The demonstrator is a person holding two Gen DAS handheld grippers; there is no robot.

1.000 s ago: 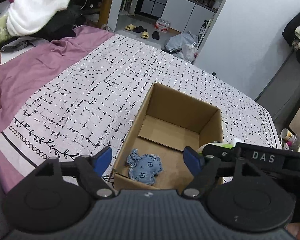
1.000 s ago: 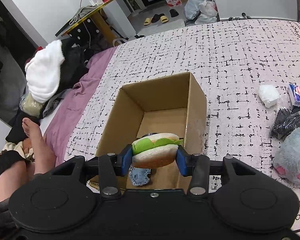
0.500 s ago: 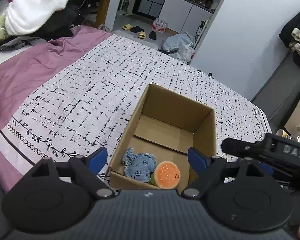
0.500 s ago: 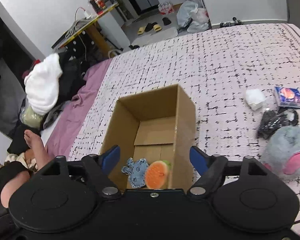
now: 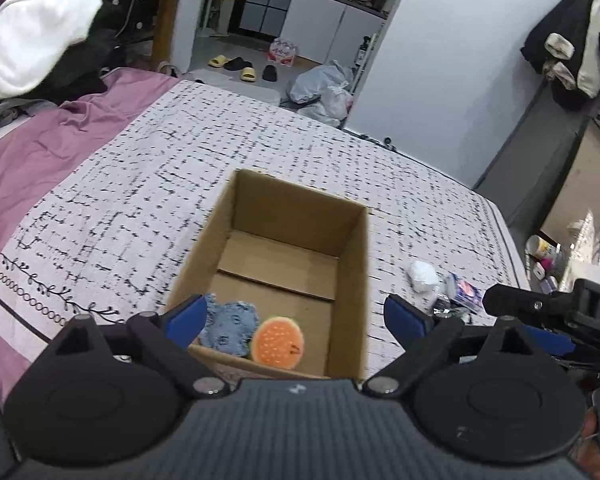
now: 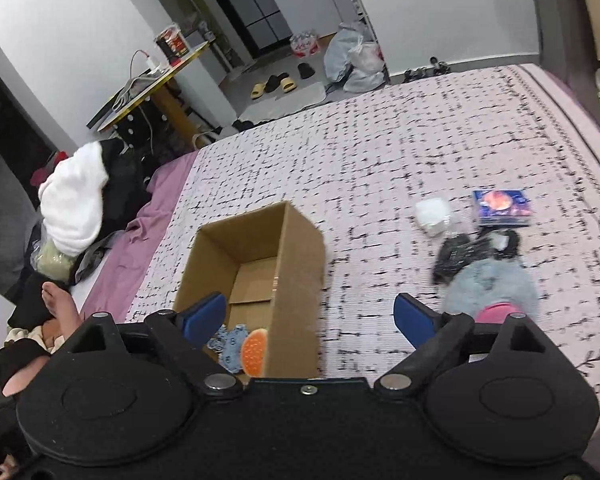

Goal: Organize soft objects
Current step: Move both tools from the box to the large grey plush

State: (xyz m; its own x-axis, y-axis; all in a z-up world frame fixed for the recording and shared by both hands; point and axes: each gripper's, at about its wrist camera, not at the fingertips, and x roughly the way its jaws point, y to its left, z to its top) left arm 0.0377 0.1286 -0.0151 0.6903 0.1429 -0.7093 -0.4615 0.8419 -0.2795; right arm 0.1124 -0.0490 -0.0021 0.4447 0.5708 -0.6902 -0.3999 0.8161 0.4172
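Note:
An open cardboard box point(image 5: 356, 264) stands on the patterned bedspread; it also shows in the right wrist view point(image 6: 300, 276). Inside, at its near end, lie a blue denim plush point(image 5: 229, 325) and an orange burger toy point(image 5: 277, 343), both also seen in the right wrist view as the plush point(image 6: 231, 346) and the burger point(image 6: 254, 352). My left gripper point(image 5: 296, 316) is open and empty above the box's near end. My right gripper point(image 6: 310, 320) is open and empty, above the box's right wall. A grey and pink plush point(image 6: 492, 290) lies to the right.
On the bedspread right of the box lie a white wad point(image 6: 432, 216), a blue packet point(image 6: 502, 206) and a black bundle point(image 6: 466, 254). A purple sheet point(image 5: 40, 152) and a pile of clothes point(image 5: 32, 56) are at the left. A person's bare foot point(image 6: 58, 304) rests at the left.
My right gripper opened and dropped the burger toy into the box beside the blue plush, then rose and swung right. My left gripper pulled back a little.

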